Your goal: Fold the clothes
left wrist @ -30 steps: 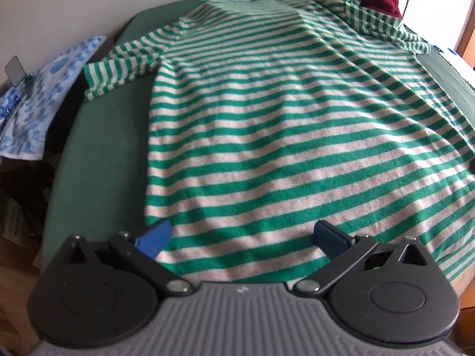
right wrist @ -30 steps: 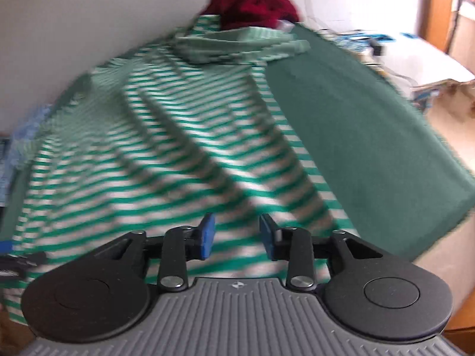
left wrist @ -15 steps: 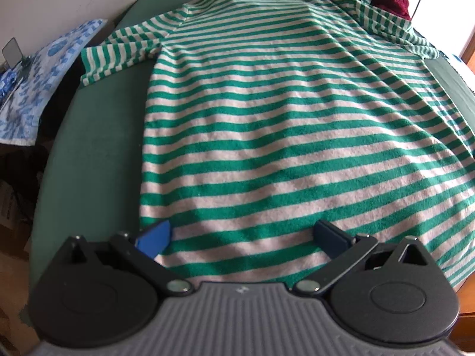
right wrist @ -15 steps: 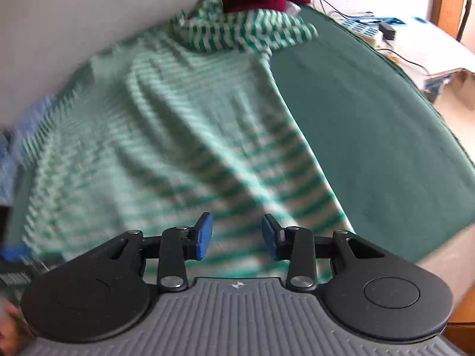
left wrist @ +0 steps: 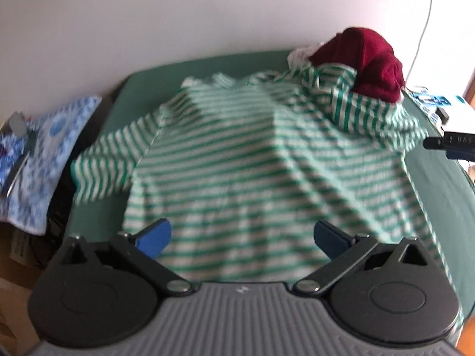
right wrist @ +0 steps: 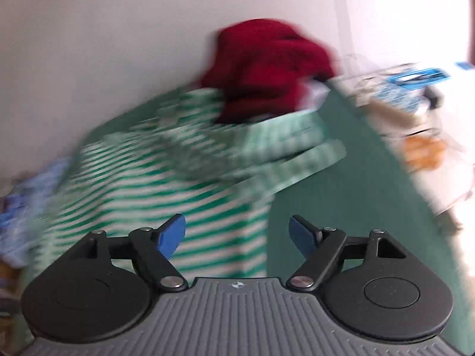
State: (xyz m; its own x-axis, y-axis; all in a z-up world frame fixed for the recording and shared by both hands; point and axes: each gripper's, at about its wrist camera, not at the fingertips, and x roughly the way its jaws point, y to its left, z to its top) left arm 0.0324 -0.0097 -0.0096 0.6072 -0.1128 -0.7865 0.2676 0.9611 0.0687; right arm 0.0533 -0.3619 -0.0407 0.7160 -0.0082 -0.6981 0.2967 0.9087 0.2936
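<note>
A green-and-white striped T-shirt (left wrist: pixel 255 160) lies spread on the green table (left wrist: pixel 439 190), collar at the far edge and one sleeve out to the left. My left gripper (left wrist: pixel 242 235) hovers open over its near hem with nothing between the fingers. In the right wrist view the striped T-shirt (right wrist: pixel 154 190) is motion-blurred; my right gripper (right wrist: pixel 237 233) is open above its right edge, holding nothing. The tip of the other gripper (left wrist: pixel 451 144) shows at the right border of the left wrist view.
A dark red garment (left wrist: pixel 371 62) is heaped at the table's far right corner, on the shirt's right sleeve, also the dark red garment (right wrist: pixel 267 68). A blue patterned cloth (left wrist: pixel 44 154) lies off the left side. White wall behind; cluttered surface (right wrist: pixel 415 89) to the right.
Both grippers have pulled back and tilted up, so more wall shows. The right gripper has opened wider than before. The shirt stays flat on the table.
</note>
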